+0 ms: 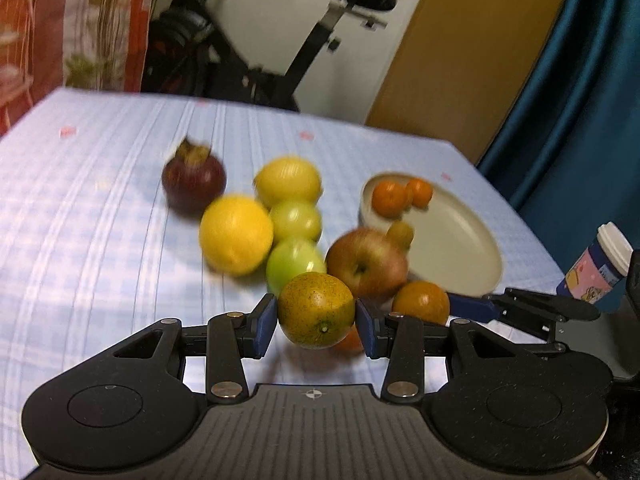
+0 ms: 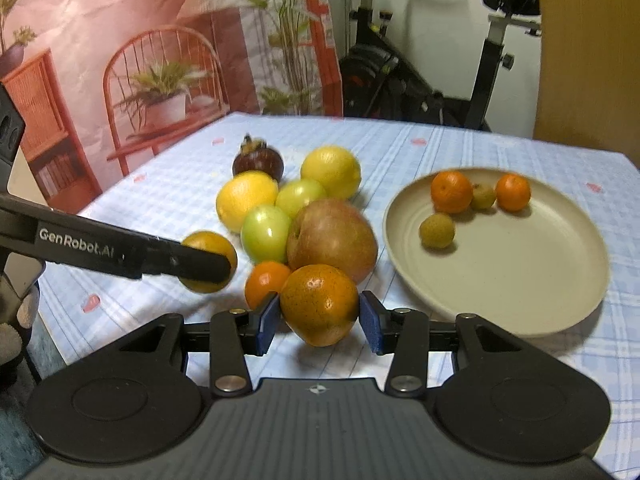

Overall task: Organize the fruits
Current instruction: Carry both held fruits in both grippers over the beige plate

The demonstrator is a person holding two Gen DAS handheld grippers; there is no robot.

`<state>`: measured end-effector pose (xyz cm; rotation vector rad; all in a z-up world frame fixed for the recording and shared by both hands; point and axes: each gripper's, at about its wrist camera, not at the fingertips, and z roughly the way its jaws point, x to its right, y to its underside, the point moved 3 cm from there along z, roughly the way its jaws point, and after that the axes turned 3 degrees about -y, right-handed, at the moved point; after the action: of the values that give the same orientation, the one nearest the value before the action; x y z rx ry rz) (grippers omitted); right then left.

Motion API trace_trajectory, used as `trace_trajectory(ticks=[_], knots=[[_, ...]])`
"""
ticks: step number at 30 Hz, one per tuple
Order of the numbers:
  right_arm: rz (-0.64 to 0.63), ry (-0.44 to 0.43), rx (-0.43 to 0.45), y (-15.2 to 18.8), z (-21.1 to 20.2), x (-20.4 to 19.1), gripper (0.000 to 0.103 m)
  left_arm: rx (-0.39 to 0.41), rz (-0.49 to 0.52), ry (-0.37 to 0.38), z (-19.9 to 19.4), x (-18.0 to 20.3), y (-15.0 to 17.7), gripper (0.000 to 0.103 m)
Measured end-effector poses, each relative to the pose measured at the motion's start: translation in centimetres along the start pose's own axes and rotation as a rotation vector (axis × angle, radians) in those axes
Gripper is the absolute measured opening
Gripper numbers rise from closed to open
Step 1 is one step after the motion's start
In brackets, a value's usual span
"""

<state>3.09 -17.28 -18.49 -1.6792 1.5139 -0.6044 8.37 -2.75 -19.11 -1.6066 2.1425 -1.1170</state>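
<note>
Oranges fill both grips: the left gripper (image 1: pixel 316 322) clamps a green-speckled orange (image 1: pixel 316 310), the right gripper (image 2: pixel 319 319) a speckled orange (image 2: pixel 319 304). Both fruits look firm, round and smooth-skinned, likely to roll, so pads belong across the widest middle.

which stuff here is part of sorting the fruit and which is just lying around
Part of the job:
- beige plate, with two small oranges and two small greenish fruits on it
- pile on the cloth: apple, lemons, green fruits, mangosteen
- speckled orange in the left gripper
- second speckled orange in the right gripper

Just lying about:
- lidded cup
- exercise bike
</note>
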Motion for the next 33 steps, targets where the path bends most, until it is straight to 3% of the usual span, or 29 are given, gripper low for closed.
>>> trace_trajectory(ticks=[12,17,24,28,33], knots=[[0.084,0.080,0.107,-1.4,-2.3,3.4,0.046,0.050,0.176,0.023,2.1,4.9,-4.4,0.045],[0.178,0.113,0.109,-1.0,-2.8,6.0,0.046,0.024,0.185,0.046,3.9,6.5,-4.9,0.045],[0.188,0.134,0.125,-1.5,-2.9,7.8,0.046,0.004,0.235,0.045,6.1,7.9,-6.2,0.045],[0.151,0.180,0.118,-2.6,-1.5,10.2,0.046,-0.028,0.229,0.019,9.0,8.4,-7.4,0.045],[0.126,0.251,0.115,-3.9,0.1,13.1,0.046,-0.056,0.301,-0.013,11.3,9.9,-7.7,0.045]])
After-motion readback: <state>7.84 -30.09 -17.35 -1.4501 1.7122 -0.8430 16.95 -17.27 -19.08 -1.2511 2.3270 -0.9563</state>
